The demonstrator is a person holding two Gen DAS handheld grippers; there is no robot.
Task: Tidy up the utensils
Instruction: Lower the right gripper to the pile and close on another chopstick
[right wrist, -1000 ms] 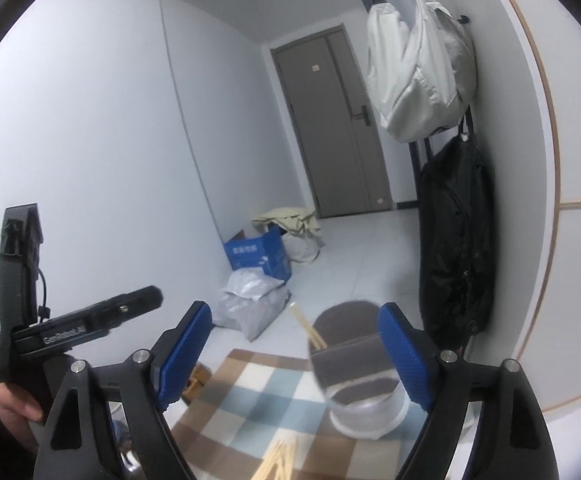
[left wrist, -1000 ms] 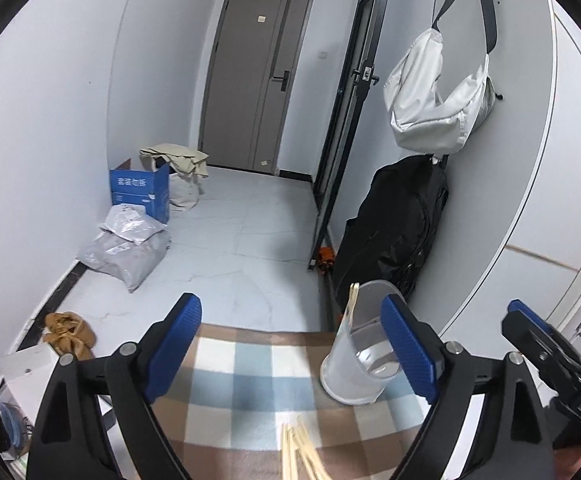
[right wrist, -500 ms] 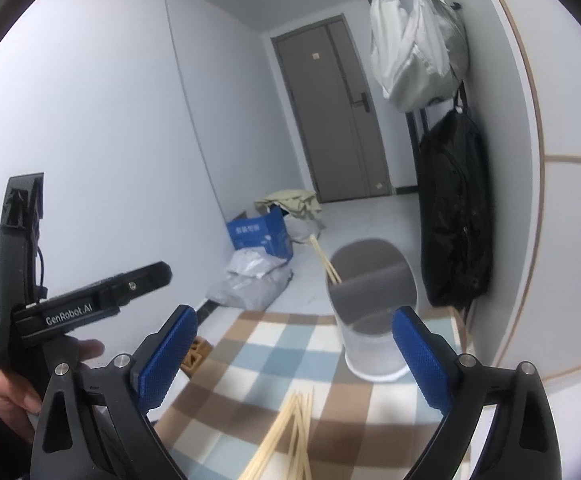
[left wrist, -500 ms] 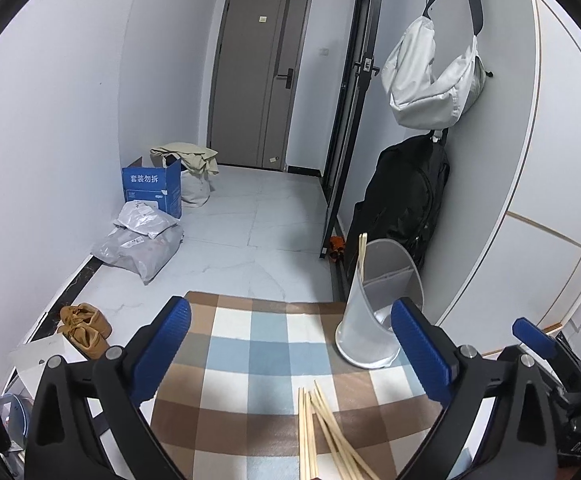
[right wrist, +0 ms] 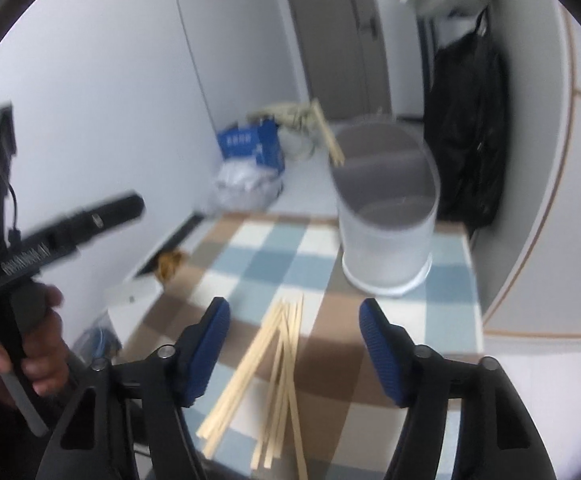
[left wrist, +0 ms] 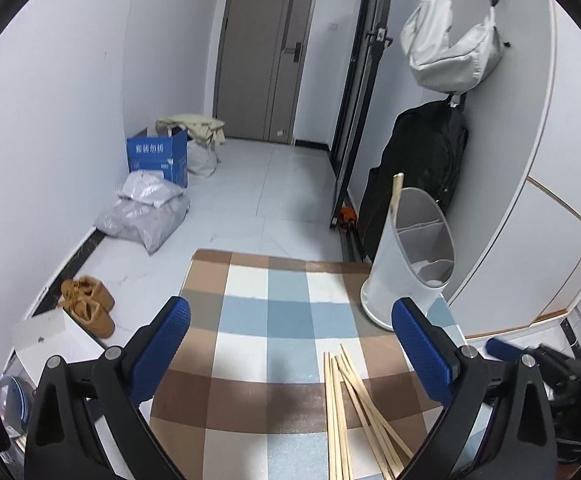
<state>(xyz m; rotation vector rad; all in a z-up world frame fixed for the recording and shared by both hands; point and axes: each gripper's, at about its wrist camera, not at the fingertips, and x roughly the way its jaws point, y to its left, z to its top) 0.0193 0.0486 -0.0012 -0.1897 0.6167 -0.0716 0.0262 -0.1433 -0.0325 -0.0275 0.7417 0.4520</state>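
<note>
Several wooden chopsticks [left wrist: 350, 412] lie loose in a pile on the checked cloth [left wrist: 274, 320]; they also show in the right wrist view [right wrist: 274, 380]. A white divided utensil holder [left wrist: 410, 256] stands at the cloth's far right and shows in the right wrist view [right wrist: 386, 208]. Chopsticks [left wrist: 395, 192] stand in it, leaning left. My left gripper [left wrist: 290, 344] is open and empty above the cloth. My right gripper [right wrist: 294, 348] is open and empty above the loose pile.
The cloth-covered table ends at its far edge over a tiled floor. A curved white wall [left wrist: 550, 200] is close on the right. A white box [left wrist: 54, 340] and brown shoes [left wrist: 86, 304] are at the left. The left hand-held gripper [right wrist: 30, 248] shows in the right wrist view.
Both grippers have drawn back and tilted down. The holder now looks farther off and the loose chopsticks have come into fuller view. The right view is blurred by motion.
</note>
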